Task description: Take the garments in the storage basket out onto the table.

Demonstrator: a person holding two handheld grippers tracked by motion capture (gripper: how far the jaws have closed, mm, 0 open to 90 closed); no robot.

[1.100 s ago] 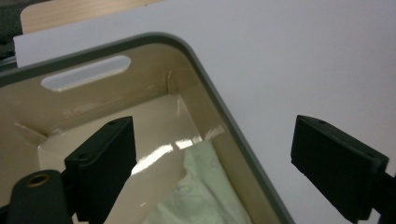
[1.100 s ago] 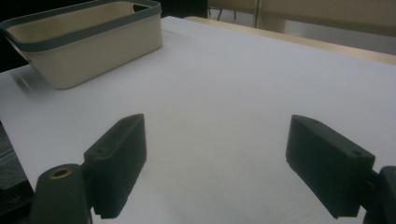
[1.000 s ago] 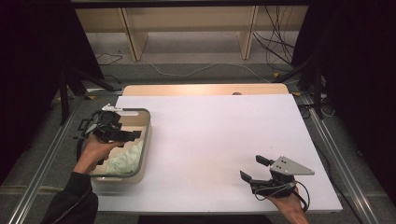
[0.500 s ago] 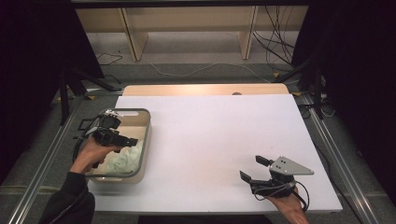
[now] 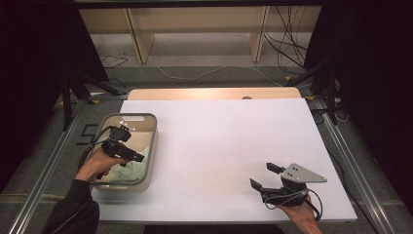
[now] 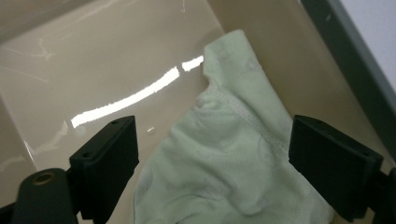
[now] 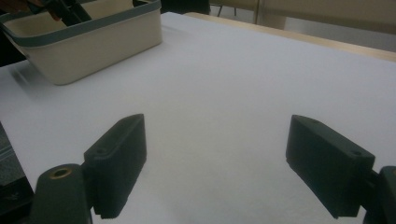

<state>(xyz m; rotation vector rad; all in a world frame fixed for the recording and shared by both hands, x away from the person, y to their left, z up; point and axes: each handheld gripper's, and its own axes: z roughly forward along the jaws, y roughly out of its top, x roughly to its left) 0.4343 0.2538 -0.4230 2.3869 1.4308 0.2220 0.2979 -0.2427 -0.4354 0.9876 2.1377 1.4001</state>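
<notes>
— Down goes the left claw (image 5: 127,157), deeper into the tub (image 5: 152,141) than a second ago. The right claw (image 5: 265,176) has not moved.

— Is the left claw holding anything?

— No. Its jaws are wide apart, with the cloth (image 6: 224,158) lying between and below them. The pads do not press on it yet.

— Where is the cloth?

— On the bottom of the tub, at the near end. It is pale green and all crumpled.

— How will it feel to pick up?

— Soft and floppy, I think, and very light. It will hang down and bend. It will not break. A good place to pinch is the thick stitched edge (image 6: 254,122) or a bunched fold in the middle.

— And the right claw?

— It waits low over the table (image 5: 219,146), jaws apart, nothing in them.

— What is the table like?

— White, flat and smooth. The tub floor is shiny, so the cloth may slide a bit. Behind the table are dark curtains (image 5: 375,73), wooden legs (image 5: 139,39) and cables (image 5: 287,44) on the floor.
</notes>
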